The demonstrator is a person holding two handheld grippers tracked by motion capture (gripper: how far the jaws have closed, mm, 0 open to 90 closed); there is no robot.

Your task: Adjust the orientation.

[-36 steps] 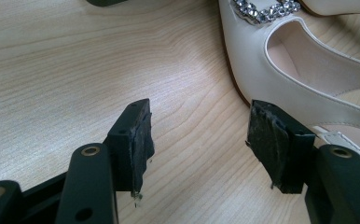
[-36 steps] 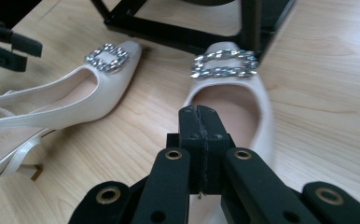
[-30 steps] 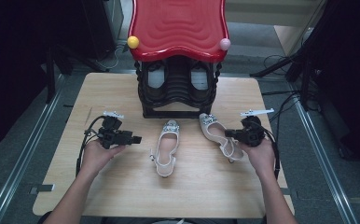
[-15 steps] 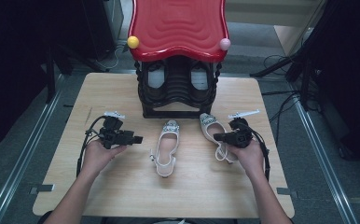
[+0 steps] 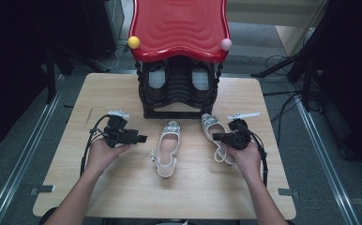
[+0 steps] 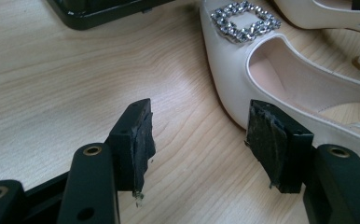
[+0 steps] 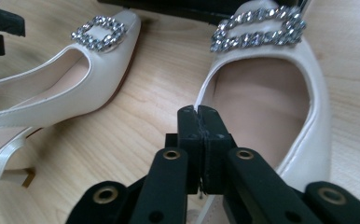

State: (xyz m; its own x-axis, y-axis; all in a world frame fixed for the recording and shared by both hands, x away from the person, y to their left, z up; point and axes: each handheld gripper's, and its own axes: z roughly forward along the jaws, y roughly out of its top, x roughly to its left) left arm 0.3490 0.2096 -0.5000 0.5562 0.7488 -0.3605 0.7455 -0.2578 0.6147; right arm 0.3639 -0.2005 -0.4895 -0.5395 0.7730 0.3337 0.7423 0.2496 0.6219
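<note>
High view: two white shoes lie on the tabletop point(image 5: 123, 192) in front of one black rack point(image 5: 179, 101) with a red wavy top point(image 5: 179, 26). That top carries two small balls at its front corners, one yellow point(image 5: 133, 42) and one pink point(image 5: 226, 44). Inside the rack two dark shoes sit side by side, too shadowed to tell more.

The left shoe point(image 5: 166, 147) lies near the middle of the tabletop, toe toward the rack, heel strap toward the person. The right shoe point(image 5: 213, 131) lies just beside it, toe also near the rack's foot, its back half under the right hand. The two are apart, with bare wood between them.

Each shoe is pale cream with a pointed toe, a square rhinestone buckle on the toe, an open slingback strap and a pinkish lining. In the right gripper view both buckles show, as does the left shoe's low heel at the lower left.

The right gripper point(image 5: 222, 137) sits over the right shoe's opening. In its own view its jaws are pressed together, pad against pad, at the shoe's left rim, with a thin pale strip hanging below them; whether the rim or strap is pinched I cannot tell.

The left gripper point(image 5: 141, 138) hovers left of the left shoe, its jaws wide apart with nothing between them, the pads worn and frayed.
</note>
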